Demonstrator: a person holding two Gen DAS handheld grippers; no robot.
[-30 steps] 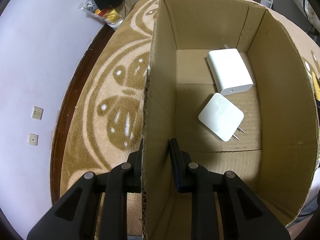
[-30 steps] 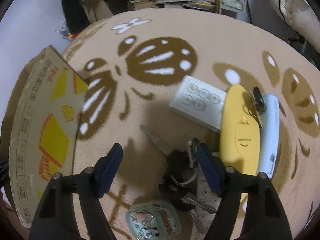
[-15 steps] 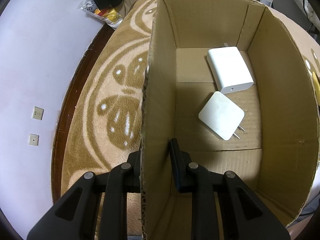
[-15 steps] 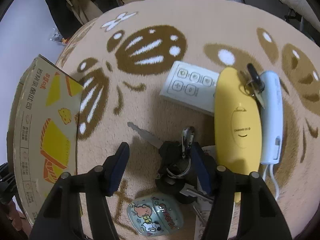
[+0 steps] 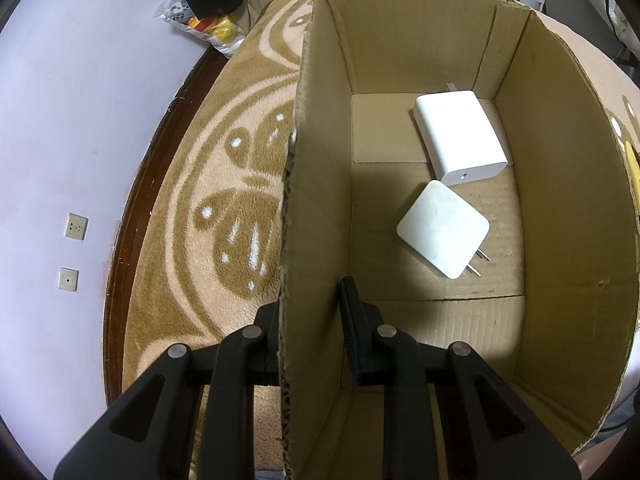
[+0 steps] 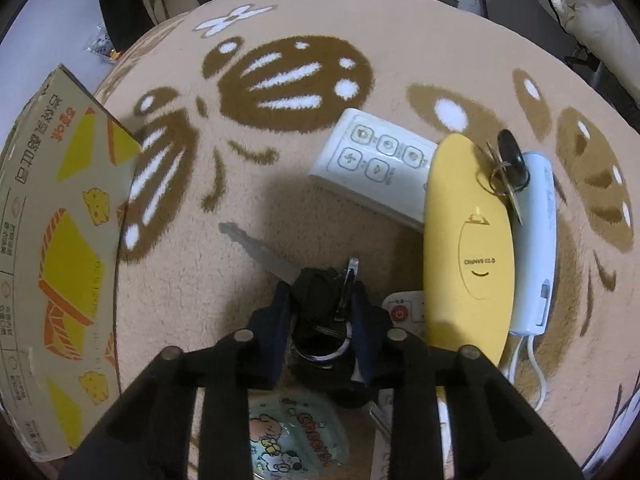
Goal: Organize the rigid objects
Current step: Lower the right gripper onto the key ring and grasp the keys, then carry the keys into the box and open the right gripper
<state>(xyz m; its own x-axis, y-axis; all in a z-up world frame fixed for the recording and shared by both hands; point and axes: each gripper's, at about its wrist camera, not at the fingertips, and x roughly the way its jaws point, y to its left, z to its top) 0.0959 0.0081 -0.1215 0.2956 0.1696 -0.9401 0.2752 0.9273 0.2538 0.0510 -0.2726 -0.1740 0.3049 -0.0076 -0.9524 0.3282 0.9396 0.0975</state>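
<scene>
In the left wrist view my left gripper [image 5: 312,300] is shut on the near left wall of an open cardboard box [image 5: 560,200], one finger outside and one inside. Two white plug chargers [image 5: 460,136] [image 5: 442,232] lie on the box floor. In the right wrist view my right gripper [image 6: 320,286] points down at the carpet, its jaws closing with the pads against the black fob of a key bunch [image 6: 312,278]. The silver key blade [image 6: 260,248] sticks out to the upper left, and the key ring shows between the fingers.
A white button remote [image 6: 376,164], a yellow oval device [image 6: 468,240] and a pale blue device [image 6: 536,240] with a small key [image 6: 510,160] lie right of the key bunch. A cartoon tag [image 6: 296,436] lies below. The box's printed side [image 6: 52,240] stands at left.
My right gripper has narrowed from wide open onto the key bunch and come slightly closer to it. The left gripper and the box have not moved.
</scene>
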